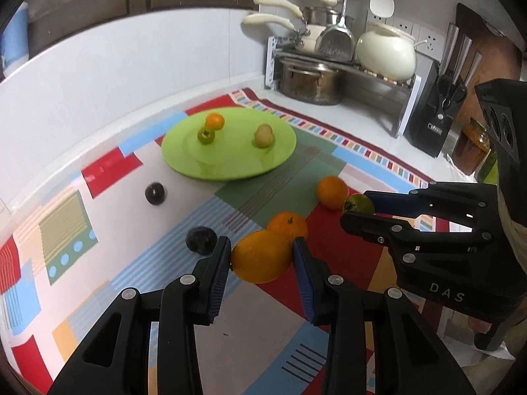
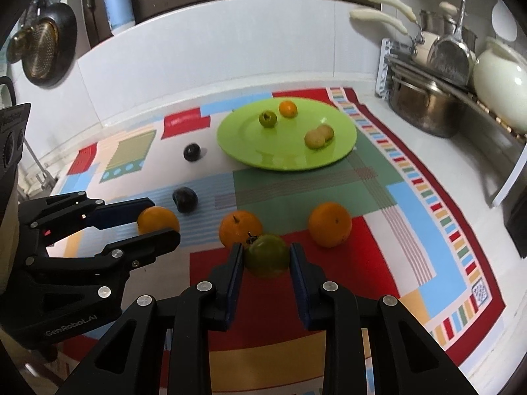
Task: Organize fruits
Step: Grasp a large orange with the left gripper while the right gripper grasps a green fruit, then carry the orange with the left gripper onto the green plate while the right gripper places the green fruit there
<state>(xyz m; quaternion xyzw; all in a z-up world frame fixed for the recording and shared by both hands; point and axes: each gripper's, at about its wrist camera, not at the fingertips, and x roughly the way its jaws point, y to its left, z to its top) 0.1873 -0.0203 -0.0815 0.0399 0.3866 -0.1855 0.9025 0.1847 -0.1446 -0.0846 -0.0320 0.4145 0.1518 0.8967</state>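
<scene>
your left gripper (image 1: 262, 256) clamps a large orange (image 1: 261, 256) between its blue pads, lifted above the patterned cloth (image 1: 66, 230). your right gripper (image 2: 266, 258) is closed on a green fruit (image 2: 266, 255). its black body reads "das" in the left view; the left gripper's body reads "genrobot.ai" in the right view. two more oranges (image 2: 330, 223) and two dark plums (image 2: 185, 199) lie on the cloth. the green plate (image 2: 286, 161) beyond holds a small orange, a small green fruit and a pale tan fruit.
</scene>
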